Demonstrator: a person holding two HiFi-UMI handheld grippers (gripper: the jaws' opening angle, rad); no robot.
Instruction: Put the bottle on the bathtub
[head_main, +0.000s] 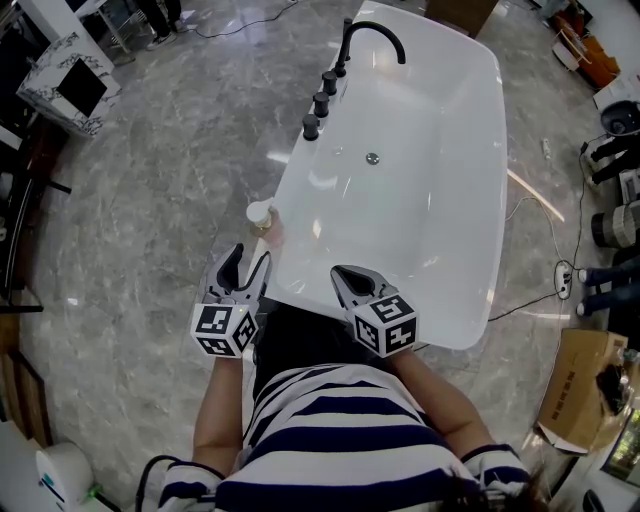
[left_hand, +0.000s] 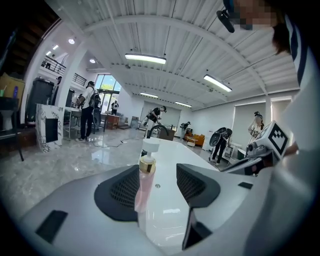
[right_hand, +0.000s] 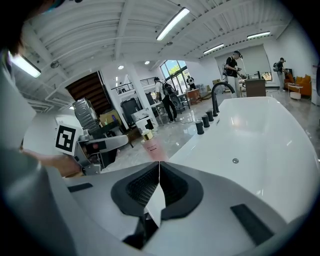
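Left gripper view: left gripper (left_hand: 157, 169) jaws apart, clamped on nothing. The bottle (left_hand: 144, 186) has a pink body, gold collar and white pump cap. It stands upright in the gap, close against the left pad and clear of the right pad. Contact with the left pad cannot be confirmed. The white rim of the bathtub (left_hand: 167, 220) runs ahead beneath the jaws.

Head view: bottle sits on the rim just ahead of the left jaw tips, at the tub's near left corner. Black faucet (head_main: 372, 35) and a row of black knobs (head_main: 320, 100) lie well beyond the jaws on the same side.

Right gripper view: right gripper (right_hand: 159, 167) jaws pressed together, nothing between them. Bottle is ahead and left of its tips.
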